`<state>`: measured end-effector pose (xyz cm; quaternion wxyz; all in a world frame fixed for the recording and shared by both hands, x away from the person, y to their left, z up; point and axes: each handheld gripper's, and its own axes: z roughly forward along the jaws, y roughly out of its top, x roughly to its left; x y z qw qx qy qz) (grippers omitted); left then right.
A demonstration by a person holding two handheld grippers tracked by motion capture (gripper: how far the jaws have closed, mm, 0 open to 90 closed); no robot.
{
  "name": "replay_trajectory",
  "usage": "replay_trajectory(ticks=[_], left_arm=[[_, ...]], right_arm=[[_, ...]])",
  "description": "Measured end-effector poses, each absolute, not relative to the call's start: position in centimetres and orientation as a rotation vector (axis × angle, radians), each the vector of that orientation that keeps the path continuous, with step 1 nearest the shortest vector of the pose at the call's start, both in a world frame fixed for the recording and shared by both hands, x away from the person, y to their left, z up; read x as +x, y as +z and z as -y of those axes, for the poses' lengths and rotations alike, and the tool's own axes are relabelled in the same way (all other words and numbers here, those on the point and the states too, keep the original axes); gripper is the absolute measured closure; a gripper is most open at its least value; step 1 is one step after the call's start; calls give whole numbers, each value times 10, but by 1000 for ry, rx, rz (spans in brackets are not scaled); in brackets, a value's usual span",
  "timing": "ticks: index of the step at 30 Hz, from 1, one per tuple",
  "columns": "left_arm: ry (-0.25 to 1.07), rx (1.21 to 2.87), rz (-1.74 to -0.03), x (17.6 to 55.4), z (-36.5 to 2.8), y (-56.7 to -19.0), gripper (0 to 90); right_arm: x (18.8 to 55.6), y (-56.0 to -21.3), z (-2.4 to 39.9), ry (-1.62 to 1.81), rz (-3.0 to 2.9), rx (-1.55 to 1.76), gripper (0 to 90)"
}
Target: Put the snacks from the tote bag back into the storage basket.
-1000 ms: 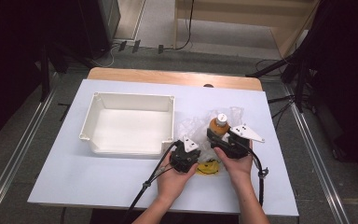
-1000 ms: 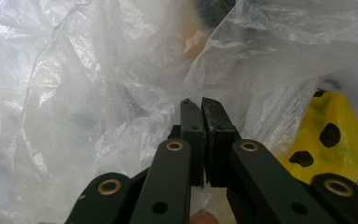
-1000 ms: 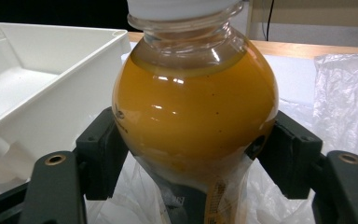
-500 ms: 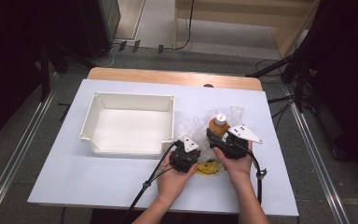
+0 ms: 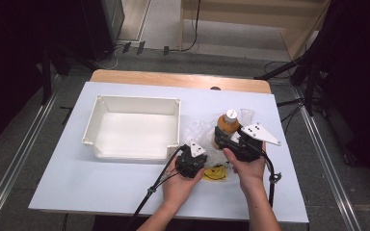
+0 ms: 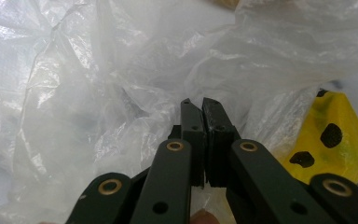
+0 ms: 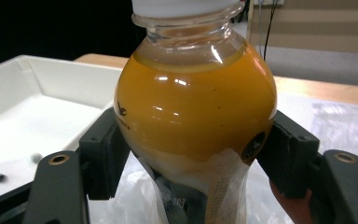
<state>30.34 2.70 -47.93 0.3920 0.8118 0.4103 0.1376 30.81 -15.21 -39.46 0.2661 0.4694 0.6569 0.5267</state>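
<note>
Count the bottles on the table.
1: an orange juice bottle, white-capped, clamped in the right tongs right of the white tray. The crumpled plastic bag could hide more.

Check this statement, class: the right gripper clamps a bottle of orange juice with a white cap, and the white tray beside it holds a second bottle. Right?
Not quite. The right gripper does clamp the orange juice bottle, but the white tray holds no second bottle, as the high view shows.

Glossy clear plastic bottle (image 7: pixel 196 107); crinkled translucent plastic bag (image 6: pixel 98 84); matt white tray (image 5: pixel 134 129).
</note>
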Motion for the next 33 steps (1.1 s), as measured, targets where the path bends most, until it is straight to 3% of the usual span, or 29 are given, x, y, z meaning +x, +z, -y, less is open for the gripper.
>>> replay_trajectory(ticks=[30, 33], left_arm=[[355, 2064, -1038, 303, -27, -479, 885], [347, 2033, -1039, 303, -28, -479, 815]], right_arm=[[302, -377, 159, 1469, -1751, 1272, 321], [300, -373, 160, 1472, -1747, 1266, 321]])
